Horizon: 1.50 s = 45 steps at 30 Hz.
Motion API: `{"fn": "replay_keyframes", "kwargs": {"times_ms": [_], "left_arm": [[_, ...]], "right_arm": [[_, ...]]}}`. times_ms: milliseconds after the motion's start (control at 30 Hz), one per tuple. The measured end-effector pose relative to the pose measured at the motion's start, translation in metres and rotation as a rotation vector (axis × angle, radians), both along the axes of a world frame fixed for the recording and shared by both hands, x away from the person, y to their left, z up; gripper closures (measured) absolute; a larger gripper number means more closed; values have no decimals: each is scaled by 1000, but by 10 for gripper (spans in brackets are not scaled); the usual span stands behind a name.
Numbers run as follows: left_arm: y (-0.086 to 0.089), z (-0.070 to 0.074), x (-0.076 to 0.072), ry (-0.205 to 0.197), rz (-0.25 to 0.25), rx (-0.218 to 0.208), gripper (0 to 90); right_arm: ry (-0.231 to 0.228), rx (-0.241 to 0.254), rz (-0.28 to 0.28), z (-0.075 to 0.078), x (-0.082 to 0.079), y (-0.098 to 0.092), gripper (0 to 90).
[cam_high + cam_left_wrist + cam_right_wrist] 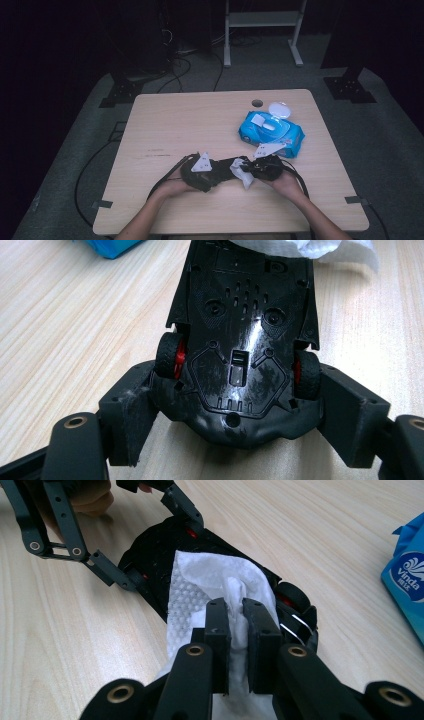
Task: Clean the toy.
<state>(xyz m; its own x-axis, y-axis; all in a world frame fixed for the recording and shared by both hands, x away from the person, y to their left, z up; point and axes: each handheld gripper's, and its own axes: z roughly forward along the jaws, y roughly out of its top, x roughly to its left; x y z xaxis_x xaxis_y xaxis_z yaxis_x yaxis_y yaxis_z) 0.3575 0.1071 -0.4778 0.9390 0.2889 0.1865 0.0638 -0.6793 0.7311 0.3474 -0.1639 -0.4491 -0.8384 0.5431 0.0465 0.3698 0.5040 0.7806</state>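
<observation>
A black toy car (240, 340) with red wheel hubs lies belly up, low over the table. My left gripper (240, 410) is shut on it, one jaw pressing each side near a pair of wheels. My right gripper (236, 615) is shut on a bunched white wet wipe (210, 580), which rests on the car's underside (155, 555). In the high view both grippers meet near the table's front middle: the left gripper (220, 172) with the car (227, 167), the right gripper (252, 170) with the wipe (245, 178). The left gripper (150, 540) also appears beyond the wipe.
A blue pack of wet wipes (270, 131) lies with its white lid flipped open just behind the right hand. The wooden table (175, 125) has a cable hole (257, 103) near its far edge. Cables trail off the table's front at both sides.
</observation>
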Motion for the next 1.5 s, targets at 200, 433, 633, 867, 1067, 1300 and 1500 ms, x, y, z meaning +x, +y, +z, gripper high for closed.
{"fn": "replay_keyframes", "kwargs": {"times_ms": [200,433,633,867,1067,1300,1500], "left_arm": [[4,5,5,90,40,-101,183],[14,5,19,261,113,-202,173],[11,2,25,367,118,-210,228],[9,1,25,369,117,-195,240],[9,1,23,357,105,-213,234],[12,-2,30,450,121,-269,236],[16,0,33,474,116,-283,239]], "right_arm": [[-11,12,6,-2,-1,-2,813],[-23,3,27,-3,-1,-3,812],[-43,-2,44,-4,-1,-3,812],[-52,8,48,-5,-3,-4,812],[-62,5,45,-6,-6,-4,813],[-43,37,32,-8,-5,-7,813],[-56,23,39,-8,-6,-6,813]]}}
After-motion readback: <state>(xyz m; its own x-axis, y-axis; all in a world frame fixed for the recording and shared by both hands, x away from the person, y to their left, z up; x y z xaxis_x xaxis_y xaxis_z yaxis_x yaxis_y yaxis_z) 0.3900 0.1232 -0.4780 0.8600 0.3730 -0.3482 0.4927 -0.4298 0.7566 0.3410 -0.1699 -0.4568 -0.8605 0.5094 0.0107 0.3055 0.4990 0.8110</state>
